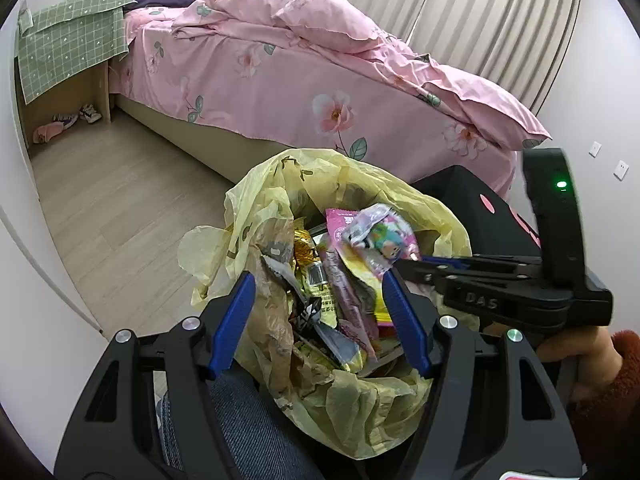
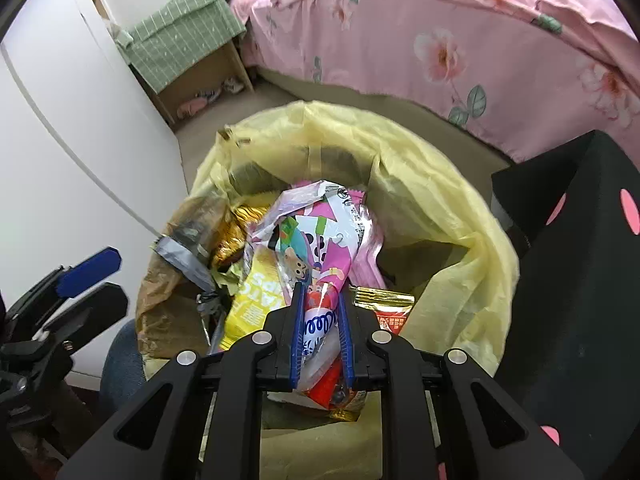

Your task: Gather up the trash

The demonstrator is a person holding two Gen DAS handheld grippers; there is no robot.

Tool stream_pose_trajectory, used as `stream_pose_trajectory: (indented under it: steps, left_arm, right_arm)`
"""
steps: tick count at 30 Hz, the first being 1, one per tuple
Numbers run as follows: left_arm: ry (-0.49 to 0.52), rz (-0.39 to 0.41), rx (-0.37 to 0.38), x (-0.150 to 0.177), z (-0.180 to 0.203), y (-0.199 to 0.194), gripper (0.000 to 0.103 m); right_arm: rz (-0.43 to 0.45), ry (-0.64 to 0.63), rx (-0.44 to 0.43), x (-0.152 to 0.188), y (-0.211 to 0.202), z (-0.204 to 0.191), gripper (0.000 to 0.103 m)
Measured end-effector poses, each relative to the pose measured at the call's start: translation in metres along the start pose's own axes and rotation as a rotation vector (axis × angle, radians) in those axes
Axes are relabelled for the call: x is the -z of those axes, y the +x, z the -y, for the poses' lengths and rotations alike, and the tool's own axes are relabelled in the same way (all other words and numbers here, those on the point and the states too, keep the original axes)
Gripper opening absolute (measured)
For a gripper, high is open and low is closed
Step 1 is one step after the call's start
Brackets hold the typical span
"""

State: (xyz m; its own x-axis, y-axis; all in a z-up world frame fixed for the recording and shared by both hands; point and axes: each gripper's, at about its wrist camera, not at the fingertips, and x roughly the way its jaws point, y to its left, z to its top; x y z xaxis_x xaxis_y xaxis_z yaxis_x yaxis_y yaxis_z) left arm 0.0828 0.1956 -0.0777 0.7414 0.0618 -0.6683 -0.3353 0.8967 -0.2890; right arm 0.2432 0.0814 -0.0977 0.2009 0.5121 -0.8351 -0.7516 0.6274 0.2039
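A bin lined with a yellow plastic bag [image 1: 352, 184] [image 2: 452, 184] stands on the floor beside the bed, full of snack wrappers [image 1: 340, 280]. My left gripper [image 1: 316, 284] is open and empty, its blue fingers spread just above the bag's near rim. My right gripper [image 2: 320, 300] is over the bin, shut on a pink, white and red snack wrapper [image 2: 316, 280] that sticks out ahead of the fingers. In the left wrist view the right gripper [image 1: 400, 258] comes in from the right with the colourful wrapper [image 1: 380, 236] at its tip.
A bed with a pink floral cover [image 1: 304, 80] runs behind the bin. A black box with pink dots [image 2: 580, 260] stands right of the bin. A bedside table under a green checked cloth [image 1: 68, 48] is at the far left, shoes [image 1: 88, 114] beneath. A white door [image 2: 60, 160] is left.
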Motion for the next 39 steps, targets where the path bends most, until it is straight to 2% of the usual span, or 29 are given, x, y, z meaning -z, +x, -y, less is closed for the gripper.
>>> stream_pose_trajectory:
  steps: [3,6,9,14,17,19,22,26,29,35,39]
  left_arm:
    - [0.002,-0.002,0.001,0.0,0.001,0.0,0.062]
    - [0.007,0.002,0.001,0.001,0.003,-0.003,0.062]
    - [0.017,0.01,0.009,-0.001,0.008,-0.009,0.062]
    - [0.057,0.011,0.04,0.003,0.026,-0.022,0.063]
    - [0.103,-0.001,0.087,0.008,0.045,-0.03,0.069]
    - [0.145,-0.019,0.126,0.014,0.06,-0.036,0.073]
    - [0.232,-0.034,0.153,0.024,0.087,-0.052,0.074]
    - [0.335,-0.018,0.186,0.038,0.117,-0.081,0.077]
    - [0.407,-0.001,0.173,0.049,0.135,-0.1,0.077]
    - [0.431,-0.038,0.152,0.066,0.147,-0.119,0.077]
    - [0.43,-0.03,0.11,0.071,0.147,-0.131,0.077]
  right_arm:
    - [0.038,-0.013,0.018,0.004,-0.011,-0.001,0.018]
    - [0.058,-0.002,0.025,0.006,-0.021,0.0,0.038]
    - [0.087,0.031,0.019,0.007,-0.036,0.006,0.043]
    - [0.15,0.043,0.068,0.016,-0.074,0.01,0.044]
    - [0.193,0.033,0.146,0.029,-0.109,0.008,0.044]
    - [0.224,0.035,0.188,0.041,-0.133,0.005,0.044]
    - [0.272,0.053,0.249,0.07,-0.174,0.003,0.044]
    - [0.316,0.11,0.345,0.123,-0.222,-0.002,0.044]
    - [0.352,0.171,0.355,0.163,-0.242,-0.004,0.044]
    - [0.433,0.321,0.405,0.223,-0.26,-0.01,0.044]
    - [0.438,0.373,0.41,0.242,-0.261,-0.016,0.044]
